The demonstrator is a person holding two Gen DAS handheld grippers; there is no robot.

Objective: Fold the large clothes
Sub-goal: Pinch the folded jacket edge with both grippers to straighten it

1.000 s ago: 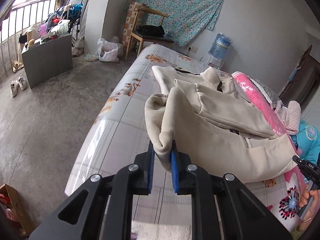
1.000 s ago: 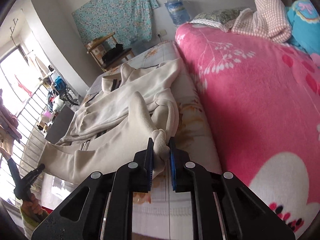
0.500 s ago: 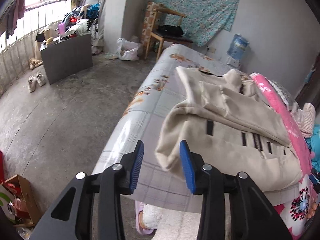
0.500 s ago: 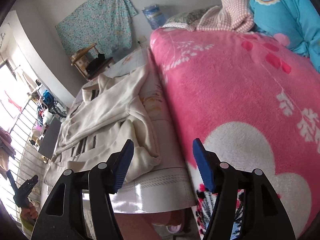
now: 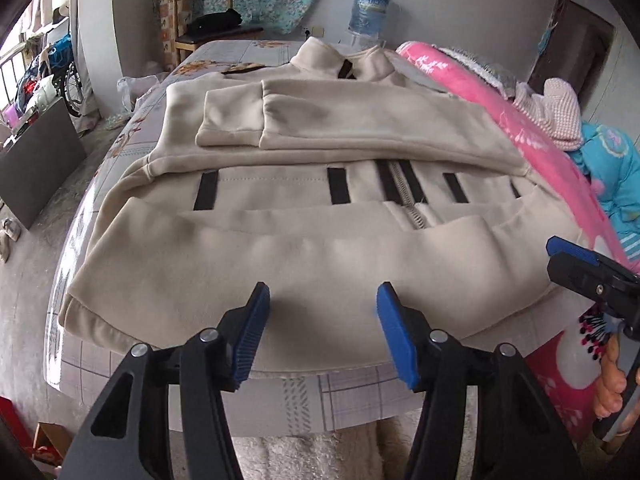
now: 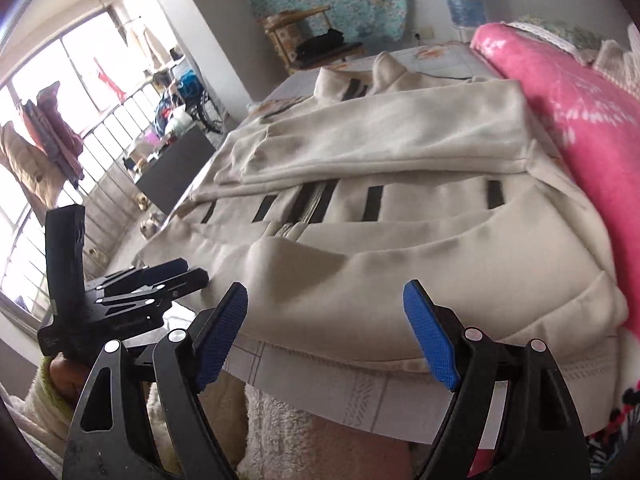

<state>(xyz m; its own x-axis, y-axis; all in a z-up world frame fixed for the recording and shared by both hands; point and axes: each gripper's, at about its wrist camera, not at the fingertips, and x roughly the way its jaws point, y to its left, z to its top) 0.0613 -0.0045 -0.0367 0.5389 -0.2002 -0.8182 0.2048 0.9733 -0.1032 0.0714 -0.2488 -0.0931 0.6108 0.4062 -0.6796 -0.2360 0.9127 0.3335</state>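
Bed [image 5: 352, 404] carries the beige jacket [image 5: 320, 256], sleeves folded across; left claw [image 5: 320, 328] and right claw [image 6: 324, 332], just opening, gape empty beside its hem.

Left gripper [image 5: 322, 304]: jaws apart, just been opening, nothing between. Right gripper [image 6: 325, 307]: likewise (wider gap), empty.

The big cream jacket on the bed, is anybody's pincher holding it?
No. Left gripper and right gripper have just been opening; the cream fleece jacket lies free.
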